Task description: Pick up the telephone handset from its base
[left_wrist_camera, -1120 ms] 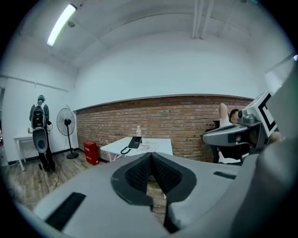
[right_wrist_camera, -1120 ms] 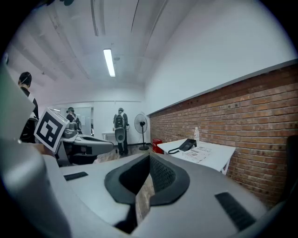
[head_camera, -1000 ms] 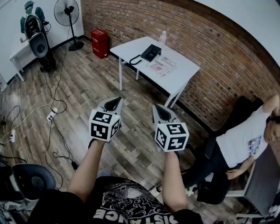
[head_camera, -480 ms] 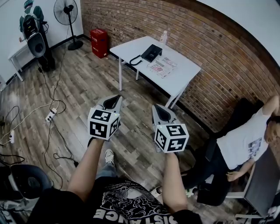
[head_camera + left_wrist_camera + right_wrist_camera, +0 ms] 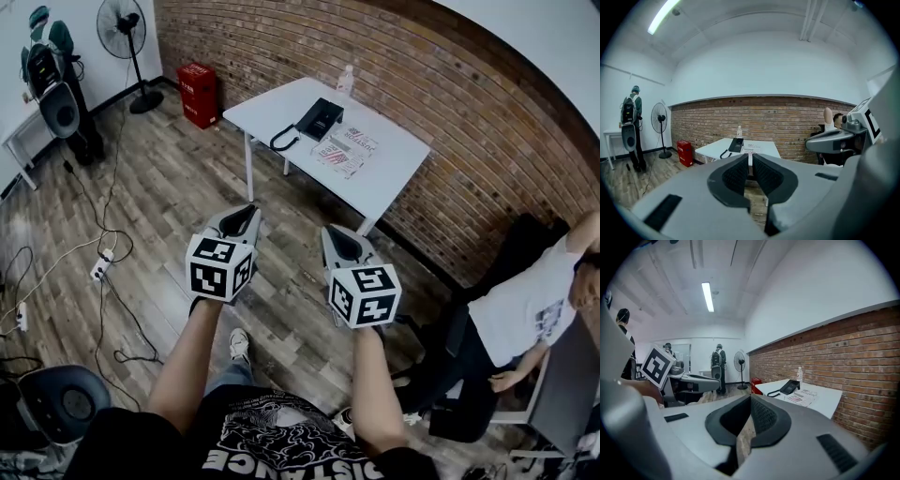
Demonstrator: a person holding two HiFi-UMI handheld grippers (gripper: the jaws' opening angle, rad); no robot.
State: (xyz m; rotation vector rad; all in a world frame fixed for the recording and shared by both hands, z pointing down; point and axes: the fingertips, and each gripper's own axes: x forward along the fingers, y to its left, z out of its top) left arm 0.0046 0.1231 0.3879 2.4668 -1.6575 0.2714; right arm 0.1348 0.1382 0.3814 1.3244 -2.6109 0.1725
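With our left gripper (image 5: 242,217) and right gripper (image 5: 336,238) closed empty, we judge the telephone handset (image 5: 315,119) light, rigid and slick, best gripped mid-bar.

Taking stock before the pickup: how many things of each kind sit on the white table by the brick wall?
Telephone: 1
Clear bottle: 1
Printed sheets: 2, as far as the head view shows
Total: 4
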